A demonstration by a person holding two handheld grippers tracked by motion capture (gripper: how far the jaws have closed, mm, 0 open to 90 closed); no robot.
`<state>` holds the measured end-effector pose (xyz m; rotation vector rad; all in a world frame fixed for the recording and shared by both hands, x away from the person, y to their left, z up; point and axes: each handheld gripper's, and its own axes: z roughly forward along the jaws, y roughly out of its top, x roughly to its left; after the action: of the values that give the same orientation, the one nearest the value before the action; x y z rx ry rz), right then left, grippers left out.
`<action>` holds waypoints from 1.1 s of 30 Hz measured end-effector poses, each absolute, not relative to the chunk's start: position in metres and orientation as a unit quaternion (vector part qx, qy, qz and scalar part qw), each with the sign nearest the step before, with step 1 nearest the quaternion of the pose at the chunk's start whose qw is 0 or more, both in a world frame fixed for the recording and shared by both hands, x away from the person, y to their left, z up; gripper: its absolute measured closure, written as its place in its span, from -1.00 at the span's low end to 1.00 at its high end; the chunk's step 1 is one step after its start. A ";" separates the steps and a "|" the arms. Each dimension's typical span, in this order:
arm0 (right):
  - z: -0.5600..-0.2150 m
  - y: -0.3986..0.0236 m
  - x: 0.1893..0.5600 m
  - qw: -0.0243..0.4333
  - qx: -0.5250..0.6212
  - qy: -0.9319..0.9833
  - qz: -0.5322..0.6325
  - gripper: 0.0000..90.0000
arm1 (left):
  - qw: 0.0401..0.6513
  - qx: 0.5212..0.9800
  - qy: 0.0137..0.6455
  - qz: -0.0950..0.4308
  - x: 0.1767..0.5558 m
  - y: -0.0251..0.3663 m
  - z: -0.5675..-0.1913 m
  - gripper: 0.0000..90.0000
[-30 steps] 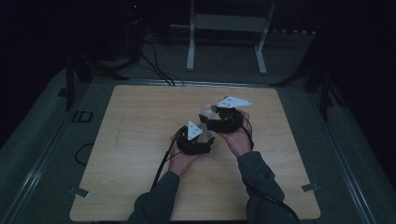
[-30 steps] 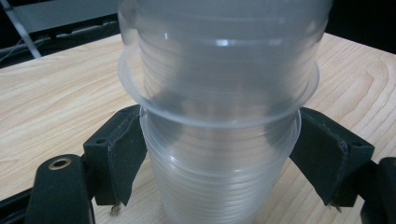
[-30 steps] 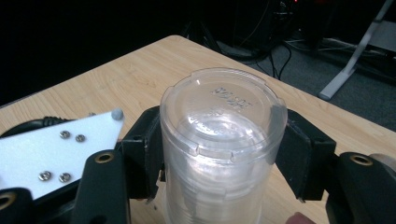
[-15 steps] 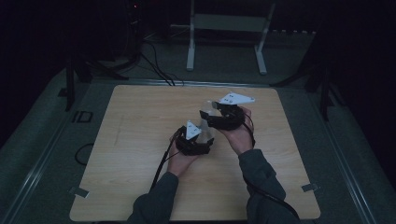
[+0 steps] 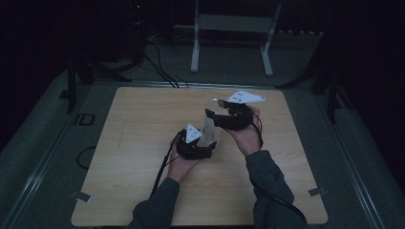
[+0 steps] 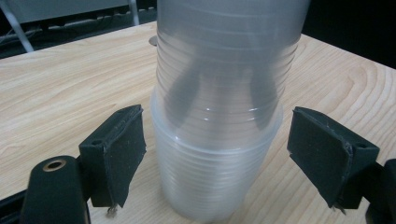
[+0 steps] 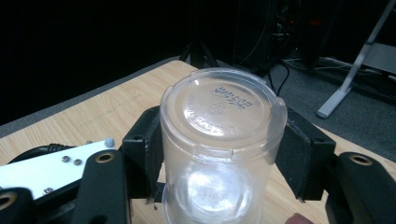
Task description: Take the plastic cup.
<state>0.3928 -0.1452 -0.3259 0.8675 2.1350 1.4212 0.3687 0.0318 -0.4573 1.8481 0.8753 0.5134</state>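
Opened just now, the left claw (image 6: 217, 154) flanks the lower clear plastic cup (image 6: 215, 177); the upper cup (image 7: 223, 140), its embossed base unreadable, is gripped by the right claw (image 7: 219, 158) mid-desk (image 5: 143, 124).

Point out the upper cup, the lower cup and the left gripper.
upper cup (image 7: 224, 105), right gripper view, on its upturned base.
lower cup (image 6: 210, 177), left gripper view, on its ribbed wall.
left gripper (image 6: 215, 156), left gripper view, midway between its open jaws.

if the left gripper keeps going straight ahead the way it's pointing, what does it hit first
Most likely the lower clear plastic cup, standing upside down between the left gripper's open pads, which have just been opening.
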 end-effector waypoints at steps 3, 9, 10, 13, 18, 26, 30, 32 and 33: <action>-0.323 -0.146 0.392 0.216 0.312 0.769 0.515 -0.14 | 0.496 0.762 0.360 0.211 0.366 0.034 -0.456 -0.58; -0.316 -0.148 0.390 0.217 0.309 0.765 0.521 -0.14 | 0.496 0.762 0.360 0.209 0.360 0.038 -0.456 -0.57; -0.315 -0.148 0.389 0.218 0.309 0.765 0.521 -0.14 | 0.496 0.762 0.360 0.209 0.360 0.038 -0.456 -0.57; -0.312 -0.150 0.388 0.220 0.307 0.764 0.523 -0.14 | 0.498 0.761 0.360 0.206 0.357 0.041 -0.456 -0.57; -0.307 -0.151 0.387 0.224 0.305 0.762 0.526 -0.14 | 0.500 0.761 0.360 0.206 0.354 0.044 -0.455 -0.56; -0.300 -0.152 0.384 0.230 0.300 0.759 0.530 -0.14 | 0.502 0.759 0.362 0.203 0.351 0.047 -0.454 -0.56; -0.298 -0.154 0.383 0.232 0.301 0.758 0.530 -0.14 | 0.503 0.759 0.362 0.201 0.350 0.047 -0.454 -0.55; -0.297 -0.155 0.382 0.233 0.301 0.757 0.531 -0.14 | 0.504 0.758 0.362 0.200 0.350 0.048 -0.454 -0.55; -0.297 -0.156 0.382 0.234 0.301 0.757 0.531 -0.14 | 0.504 0.758 0.363 0.200 0.350 0.048 -0.454 -0.55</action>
<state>0.3823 -0.1560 -0.2967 0.8265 2.0781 1.4567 0.3499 0.0482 -0.4541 1.8295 0.8768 0.4823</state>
